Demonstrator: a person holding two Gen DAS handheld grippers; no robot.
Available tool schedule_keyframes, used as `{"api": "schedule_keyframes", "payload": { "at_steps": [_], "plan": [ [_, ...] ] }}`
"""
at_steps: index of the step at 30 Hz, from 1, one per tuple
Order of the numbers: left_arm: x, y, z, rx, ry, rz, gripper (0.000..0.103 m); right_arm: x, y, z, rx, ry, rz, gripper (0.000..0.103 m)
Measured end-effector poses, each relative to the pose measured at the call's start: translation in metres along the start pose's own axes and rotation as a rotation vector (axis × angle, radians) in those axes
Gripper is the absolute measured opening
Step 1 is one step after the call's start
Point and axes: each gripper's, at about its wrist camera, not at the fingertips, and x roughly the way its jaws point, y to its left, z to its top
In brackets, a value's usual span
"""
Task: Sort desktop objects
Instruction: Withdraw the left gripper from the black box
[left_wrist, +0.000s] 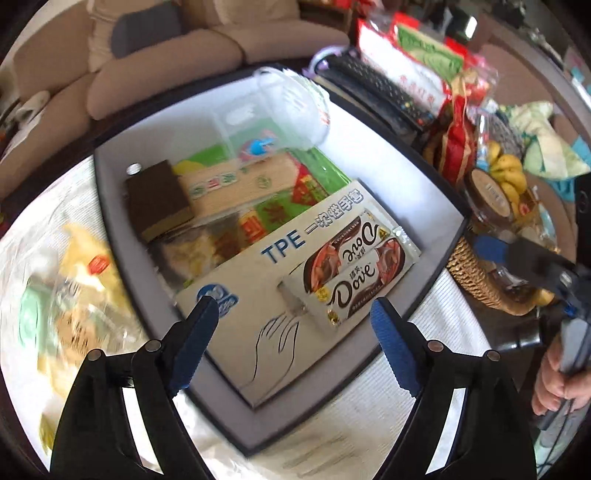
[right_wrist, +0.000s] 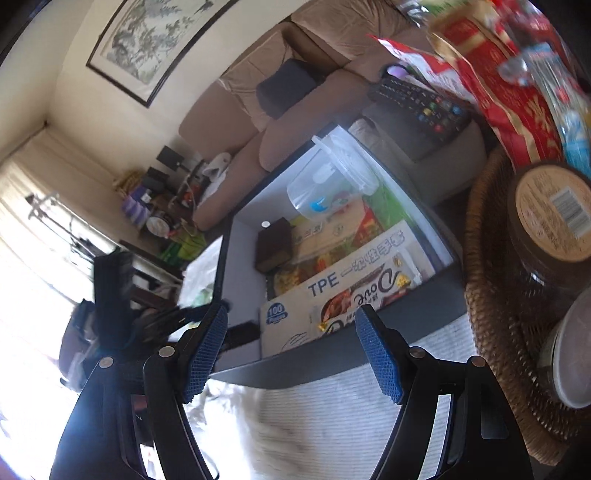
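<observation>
Two Dove chocolate bars (left_wrist: 354, 266) lying flat, side by side and touching, on top of a TPE disposable glove box (left_wrist: 266, 288), at that box's right end. Glove box lying at the near side of a grey storage box (left_wrist: 110, 192) with dark outer walls. Beyond the glove box, inside the same storage box: a brown sponge block (left_wrist: 157, 199) at far left, a tan carton with green print (left_wrist: 229, 184) just beside it, green and red packets (left_wrist: 306, 181) under and behind the carton, a clear plastic tub (left_wrist: 273, 110) tilted in the far corner. Left gripper (left_wrist: 291, 314) poised above the near end of the glove box, fingers spread wide and released, nothing between the blue pads, Dove bars lying free just beyond the tips. Right gripper (right_wrist: 290, 325) near the storage box's near wall, fingers likewise spread apart and empty. Right of the storage box: a wicker basket (left_wrist: 476, 273) holding a brown-lidded jar (right_wrist: 550, 221), bananas (left_wrist: 509, 173) and red wrapped packs (right_wrist: 517, 110). Beyond the storage box's far right corner: a black remote control (left_wrist: 388, 92). Left of the storage box: blurred crinkled clear bags (left_wrist: 74, 280) on a white ribbed cloth (right_wrist: 351, 417). Beige sofa (left_wrist: 166, 66) behind the storage box.
</observation>
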Motion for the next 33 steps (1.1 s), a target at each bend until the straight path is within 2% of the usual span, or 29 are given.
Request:
{"api": "schedule_keyframes", "payload": {
  "at_steps": [4, 8, 12, 22, 29, 33],
  "plan": [
    [-0.016, 0.016, -0.022, -0.093, -0.045, -0.032, 0.084, 0.012, 0.021, -0.001, -0.071, -0.004, -0.053, 0.076],
    [-0.023, 0.021, -0.032, -0.132, -0.069, -0.031, 0.084, 0.027, 0.030, -0.001, -0.109, 0.008, -0.101, 0.075],
    [-0.023, 0.024, -0.034, -0.164, -0.082, -0.037, 0.084, 0.044, 0.039, 0.001, -0.188, 0.030, -0.203, 0.075],
    [-0.023, 0.027, -0.039, -0.186, -0.086, -0.027, 0.084, 0.060, 0.050, 0.002, -0.346, 0.064, -0.371, 0.075],
    [-0.027, 0.033, -0.034, -0.195, -0.075, -0.025, 0.085, 0.080, 0.051, 0.019, -0.482, 0.172, -0.494, 0.074],
    [-0.030, 0.040, -0.033, -0.208, -0.085, -0.033, 0.085, 0.088, 0.051, 0.021, -0.551, 0.201, -0.557, 0.074]
  ]
}}
